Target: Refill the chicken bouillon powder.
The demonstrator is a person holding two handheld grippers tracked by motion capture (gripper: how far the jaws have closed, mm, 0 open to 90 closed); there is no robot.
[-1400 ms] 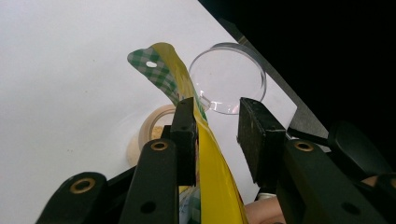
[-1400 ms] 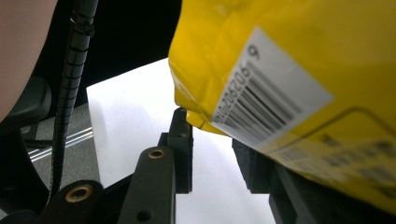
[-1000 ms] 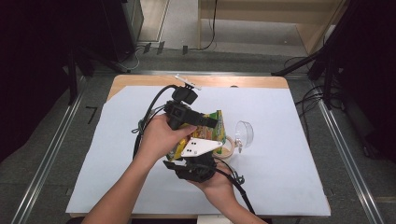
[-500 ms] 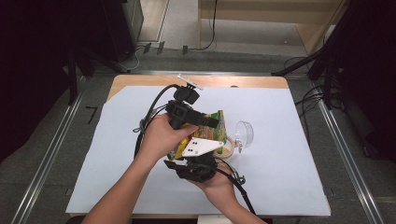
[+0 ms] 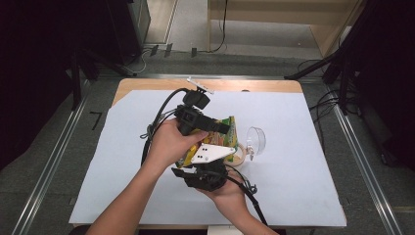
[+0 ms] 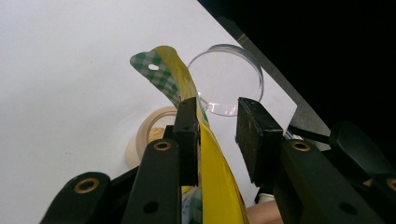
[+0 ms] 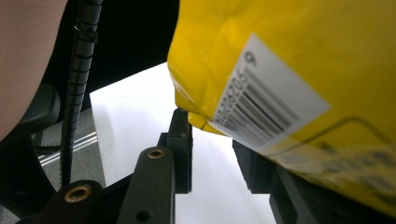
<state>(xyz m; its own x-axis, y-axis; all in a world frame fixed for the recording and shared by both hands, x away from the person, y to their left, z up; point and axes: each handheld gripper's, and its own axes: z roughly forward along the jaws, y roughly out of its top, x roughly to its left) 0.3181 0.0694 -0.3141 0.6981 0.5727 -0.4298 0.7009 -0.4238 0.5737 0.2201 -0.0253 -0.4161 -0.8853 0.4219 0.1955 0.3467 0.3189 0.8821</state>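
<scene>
We judge the main risk to be a spill. The yellow snack bag (image 5: 221,139) is held in the air above the small round bowl (image 5: 238,152), which sits near the middle of the tabletop (image 5: 303,161), slightly toward the right edge. If the bag tilts off line, its contents may land on the white sheet and not in the bowl, which already holds some pale crumbs (image 6: 156,135). A second risk is slippage. The film is smooth and thin, and a loose hold at either end could let the bag twist or drop. A third risk is the clear lid (image 5: 256,140) lying just beside the bowl, on the side toward the right edge; a swing of the bag could knock it away.

The left gripper (image 6: 215,127) stands partly open. One pad lies against the upper part of the bag, below the green checked top strip (image 6: 156,74), while the other pad stands clear of the film with a gap showing. We read this as a touch, not a clamp.

The right gripper (image 7: 212,151) is also partly open. The lower corner of the bag, with its barcode label (image 7: 266,102), rests over the jaws. We cannot tell whether both pads press on it.
</scene>
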